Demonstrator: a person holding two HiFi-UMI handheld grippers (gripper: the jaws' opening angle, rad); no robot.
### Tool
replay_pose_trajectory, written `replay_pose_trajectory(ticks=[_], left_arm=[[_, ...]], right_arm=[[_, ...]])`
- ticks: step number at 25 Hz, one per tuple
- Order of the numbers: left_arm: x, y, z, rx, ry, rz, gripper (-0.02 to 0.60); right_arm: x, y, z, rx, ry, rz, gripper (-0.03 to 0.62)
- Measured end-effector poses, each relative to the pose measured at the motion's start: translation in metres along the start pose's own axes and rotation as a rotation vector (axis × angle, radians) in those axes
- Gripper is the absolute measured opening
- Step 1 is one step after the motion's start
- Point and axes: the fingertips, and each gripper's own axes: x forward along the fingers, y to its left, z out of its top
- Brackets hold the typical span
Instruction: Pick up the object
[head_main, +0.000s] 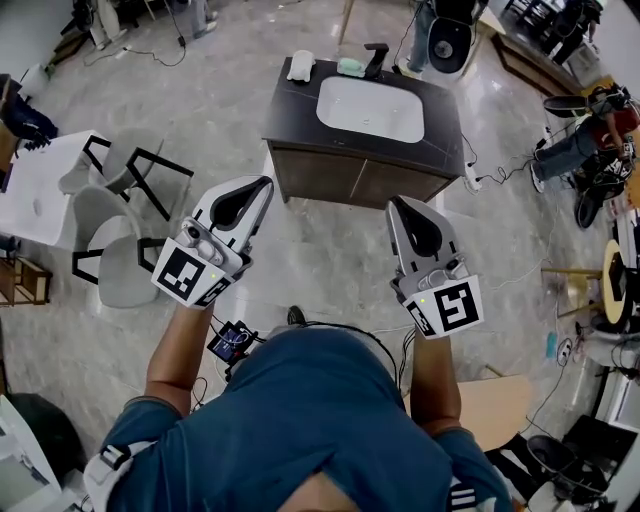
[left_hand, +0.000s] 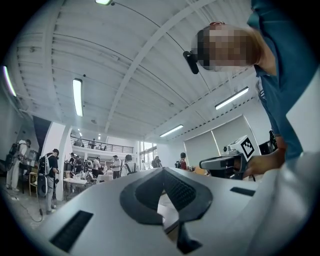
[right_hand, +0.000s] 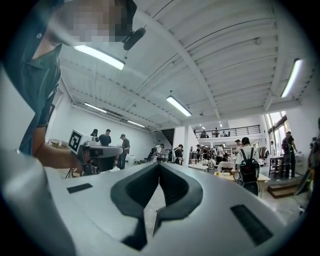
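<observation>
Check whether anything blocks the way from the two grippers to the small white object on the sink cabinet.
Nothing visible does. Bare floor lies between the left gripper, the right gripper and the sink cabinet. The white object sits at the counter's far left corner, beside the basin. Both grippers are shut, empty.

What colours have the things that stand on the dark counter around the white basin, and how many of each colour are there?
White: 1, the white item
Green: 1, the green item
Black: 1, the faucet
Total: 3
</observation>
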Motion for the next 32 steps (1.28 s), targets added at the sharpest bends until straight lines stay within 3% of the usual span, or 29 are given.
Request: replay_pose_trajectory(ticks=[9, 32], left_arm=[[0.011, 0.035, -0.011, -0.013, 0.005, -0.015, 0.005], [0.138, 0.106, -0.057, 0.001, 0.051, 0.073, 0.005]], right_arm=[[0.032, -0.008, -0.007, 0.0, 0.012, -0.017, 0.015], [0.127, -0.136, -0.045, 0.037, -0.014, 0.094, 0.014]])
